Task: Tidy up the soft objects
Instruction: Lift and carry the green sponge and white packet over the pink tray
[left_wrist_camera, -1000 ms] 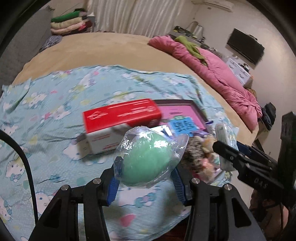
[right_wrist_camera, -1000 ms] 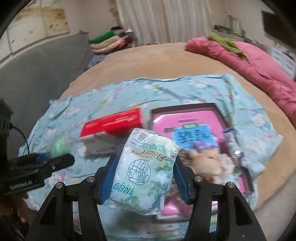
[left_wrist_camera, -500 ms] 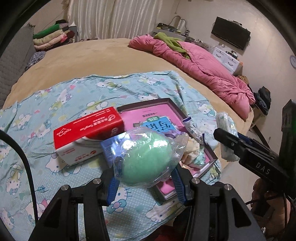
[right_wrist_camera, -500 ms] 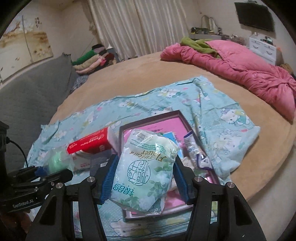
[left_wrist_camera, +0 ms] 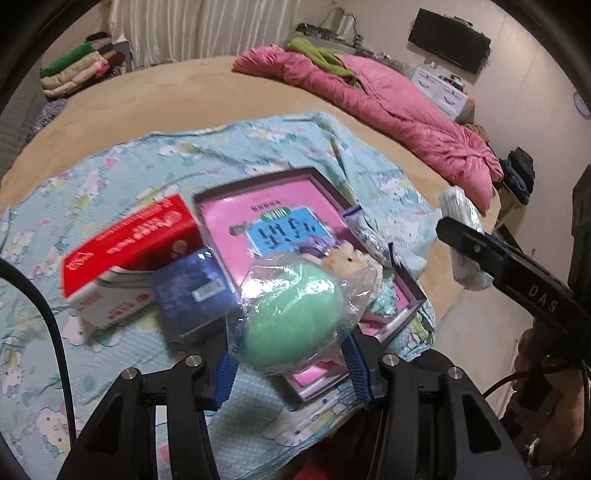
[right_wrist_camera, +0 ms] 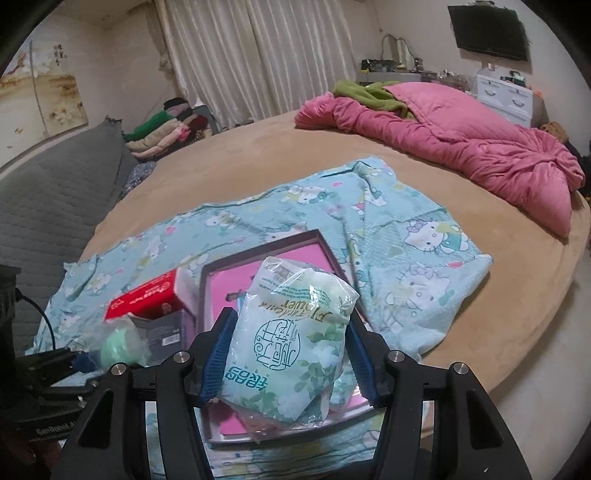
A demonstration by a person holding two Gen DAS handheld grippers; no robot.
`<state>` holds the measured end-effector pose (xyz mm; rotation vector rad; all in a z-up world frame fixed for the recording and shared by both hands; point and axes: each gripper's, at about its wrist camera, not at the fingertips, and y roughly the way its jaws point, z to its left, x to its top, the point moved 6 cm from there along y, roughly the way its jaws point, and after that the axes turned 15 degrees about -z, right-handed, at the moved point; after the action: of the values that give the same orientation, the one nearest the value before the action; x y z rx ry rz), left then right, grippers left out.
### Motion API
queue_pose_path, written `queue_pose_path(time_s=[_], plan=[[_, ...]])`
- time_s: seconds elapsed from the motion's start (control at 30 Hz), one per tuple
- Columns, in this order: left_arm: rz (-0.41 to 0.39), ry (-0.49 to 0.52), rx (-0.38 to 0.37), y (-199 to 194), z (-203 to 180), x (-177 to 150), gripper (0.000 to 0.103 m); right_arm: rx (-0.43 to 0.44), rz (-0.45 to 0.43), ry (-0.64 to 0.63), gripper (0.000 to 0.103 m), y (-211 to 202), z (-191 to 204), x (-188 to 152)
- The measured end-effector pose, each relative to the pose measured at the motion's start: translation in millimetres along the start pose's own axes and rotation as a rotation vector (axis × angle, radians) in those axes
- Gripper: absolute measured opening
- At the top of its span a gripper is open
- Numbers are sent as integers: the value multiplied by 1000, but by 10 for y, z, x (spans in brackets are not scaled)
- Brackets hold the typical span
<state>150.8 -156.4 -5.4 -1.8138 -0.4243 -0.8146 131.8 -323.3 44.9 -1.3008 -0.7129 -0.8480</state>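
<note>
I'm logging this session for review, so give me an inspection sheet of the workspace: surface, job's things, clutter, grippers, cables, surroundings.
Surface: round tan bed with a rumpled cartoon-print blue sheet spread on it.
Job's things: green sponge in a clear bag; pale tissue pack; pink tray holding a small plush toy.
Clutter: red and white box and dark blue box beside the tray.
Grippers: left gripper shut on the sponge; right gripper shut on the tissue pack.
Cables: black cable at left of the left wrist view.
Surroundings: pink quilt, folded clothes stack, curtains, wall TV.
</note>
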Motion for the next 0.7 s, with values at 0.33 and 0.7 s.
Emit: queue_pose_path(time_s=[0.33, 0.7], plan=[[94, 41, -3, 494, -154, -173, 51, -4, 50, 2, 59, 257, -142, -144], [144, 80, 6, 788, -174, -282, 51, 2, 116, -1, 59, 579, -148, -298]])
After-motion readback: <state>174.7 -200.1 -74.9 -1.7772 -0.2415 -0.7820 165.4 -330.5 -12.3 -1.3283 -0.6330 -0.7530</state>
